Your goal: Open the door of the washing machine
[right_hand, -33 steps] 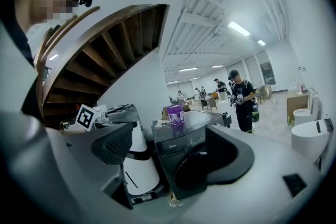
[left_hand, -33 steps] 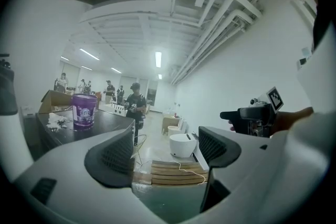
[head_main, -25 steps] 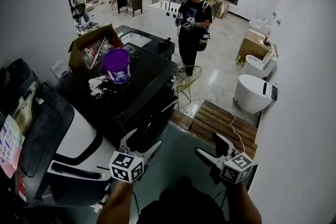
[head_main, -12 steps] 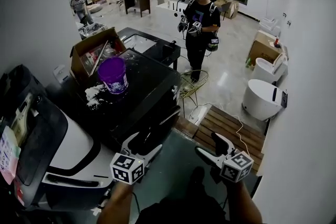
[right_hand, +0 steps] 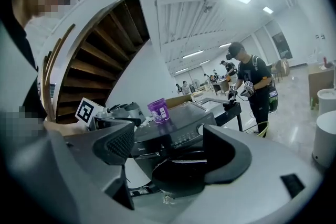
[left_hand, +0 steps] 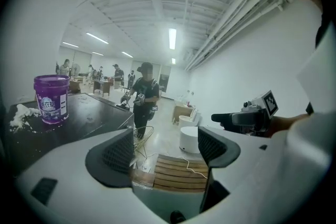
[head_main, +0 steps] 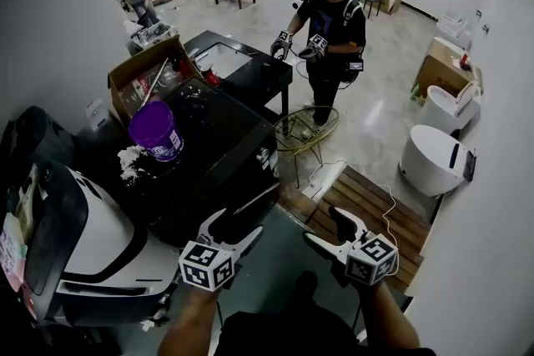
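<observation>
The black front-loading washing machine (head_main: 219, 147) stands at centre left with a purple bucket (head_main: 153, 130) on its top. Its round dark door (right_hand: 181, 168) faces my right gripper view; I cannot tell whether it is latched. My left gripper (head_main: 232, 227) hovers open just in front of the machine's lower front and touches nothing. My right gripper (head_main: 321, 227) is open too, farther right over the floor and apart from the machine. In the left gripper view my left gripper (left_hand: 165, 149) frames only floor and pallet. My right gripper (right_hand: 168, 147) points at the machine's front with its jaws empty.
A white machine with a dark curved panel (head_main: 108, 238) stands left of the washer. A cardboard box (head_main: 142, 75) sits behind it. A wooden pallet (head_main: 367, 208), a wire stool (head_main: 304, 129), a white tub (head_main: 434, 158) and a standing person (head_main: 329, 21) lie beyond. A white wall (head_main: 492, 179) closes the right.
The head view has shifted: the washer and bucket have slid left and down in the picture and the standing person looks nearer. Both grippers stay low in the picture, still open.
</observation>
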Available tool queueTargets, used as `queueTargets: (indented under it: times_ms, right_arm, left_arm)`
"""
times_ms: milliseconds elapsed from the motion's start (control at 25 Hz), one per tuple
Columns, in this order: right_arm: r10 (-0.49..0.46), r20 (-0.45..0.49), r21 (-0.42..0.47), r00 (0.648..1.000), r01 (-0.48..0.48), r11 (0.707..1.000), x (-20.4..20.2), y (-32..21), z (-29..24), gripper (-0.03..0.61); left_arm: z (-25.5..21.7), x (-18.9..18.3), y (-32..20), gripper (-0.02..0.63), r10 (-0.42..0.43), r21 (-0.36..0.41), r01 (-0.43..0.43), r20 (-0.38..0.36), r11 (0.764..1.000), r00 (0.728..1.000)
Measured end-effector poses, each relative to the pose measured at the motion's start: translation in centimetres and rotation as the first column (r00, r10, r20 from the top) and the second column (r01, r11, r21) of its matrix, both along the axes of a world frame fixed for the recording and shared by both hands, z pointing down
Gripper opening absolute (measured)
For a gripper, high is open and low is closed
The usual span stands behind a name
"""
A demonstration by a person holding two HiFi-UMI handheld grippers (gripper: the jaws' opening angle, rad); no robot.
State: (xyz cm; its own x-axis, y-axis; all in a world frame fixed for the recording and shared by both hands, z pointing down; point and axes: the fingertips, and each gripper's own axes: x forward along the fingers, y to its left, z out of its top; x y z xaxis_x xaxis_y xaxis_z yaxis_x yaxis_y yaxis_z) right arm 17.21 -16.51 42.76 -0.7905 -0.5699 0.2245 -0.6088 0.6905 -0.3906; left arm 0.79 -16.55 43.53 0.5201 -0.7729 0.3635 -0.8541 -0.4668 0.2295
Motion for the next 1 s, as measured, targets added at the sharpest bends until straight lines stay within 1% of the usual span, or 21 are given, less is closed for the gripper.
queueTargets:
  times_ms: [120,280,320,440,520,600,680,800,920,1000]
  right_arm:
    - [-0.064,-0.009,-0.001,0.998,0.064,0.998,0.0,-1.9,0.2,0.417]
    - [-0.083,0.009,-0.014,0.996,0.083,0.996,-0.6,-3.6,0.4,0.417]
    - [-0.087,0.008,-0.019,0.996,0.087,0.996,-0.9,-3.9,0.5,0.417]
    - [-0.091,-0.037,-0.032,0.995,0.090,0.995,-1.5,-5.1,1.5,0.417]
    - [-0.090,-0.046,-0.041,0.995,0.088,0.995,-2.5,-5.8,1.6,0.417]
    - [-0.116,-0.058,-0.045,0.992,0.113,0.993,-4.0,-6.2,1.6,0.416]
    - [-0.152,-0.078,-0.054,0.985,0.148,0.987,-5.4,-6.6,1.7,0.416]
    - [-0.229,-0.101,-0.065,0.968,0.223,0.973,-7.0,-7.8,2.2,0.416]
    - [-0.311,-0.114,-0.061,0.944,0.306,0.950,-8.2,-10.5,3.0,0.416]
    - [-0.372,-0.121,-0.053,0.920,0.368,0.928,-8.7,-12.8,3.9,0.416]
  left_arm:
    - [-0.1,0.9,-1.3,0.397,-0.038,-0.001,0.038,0.004,0.999,0.999]
    - [0.7,0.4,-2.1,0.393,-0.062,-0.023,0.062,0.007,0.998,0.998]
    - [0.9,0.0,-2.4,0.393,-0.069,-0.023,0.069,0.003,0.997,0.998]
    - [1.2,-1.5,-3.0,0.391,-0.087,-0.010,0.087,-0.006,0.996,0.996]
    - [1.4,-2.9,-3.3,0.388,-0.093,0.002,0.093,0.001,0.996,0.996]
    - [1.8,-4.5,-3.7,0.385,-0.108,0.007,0.108,0.016,0.994,0.994]
    - [2.3,-5.5,-4.3,0.383,-0.140,0.001,0.140,0.004,0.990,0.990]
    - [3.0,-6.0,-4.9,0.376,-0.189,-0.019,0.188,-0.023,0.982,0.982]
    - [4.4,-6.2,-6.1,0.374,-0.228,-0.055,0.228,-0.001,0.972,0.974]
    - [5.2,-6.3,-7.2,0.370,-0.280,-0.077,0.280,0.016,0.957,0.960]
